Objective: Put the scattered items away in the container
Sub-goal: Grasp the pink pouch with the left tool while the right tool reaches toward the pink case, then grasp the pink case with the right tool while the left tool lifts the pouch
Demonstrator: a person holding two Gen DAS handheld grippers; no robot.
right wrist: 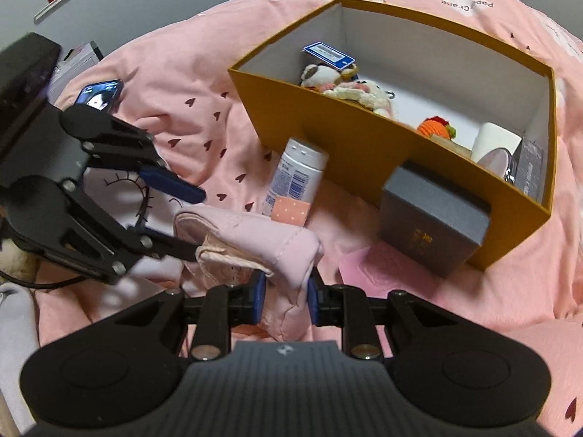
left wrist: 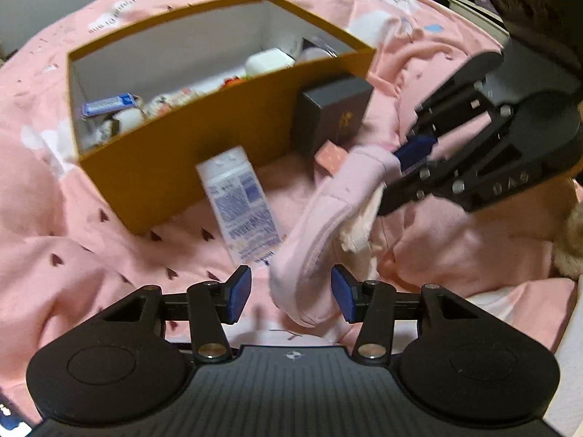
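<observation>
1. Right gripper has its pads squeezed on one end of the pink cloth pouch. I'd keep that pinch firm and lift clear of the rim before swinging over.
2. Left gripper sits half open; the pouch's other end hangs between its pads, apparently not pressed.
3. The orange box is just beyond, already holding plush toys. A white bottle and grey box still lean outside.
</observation>
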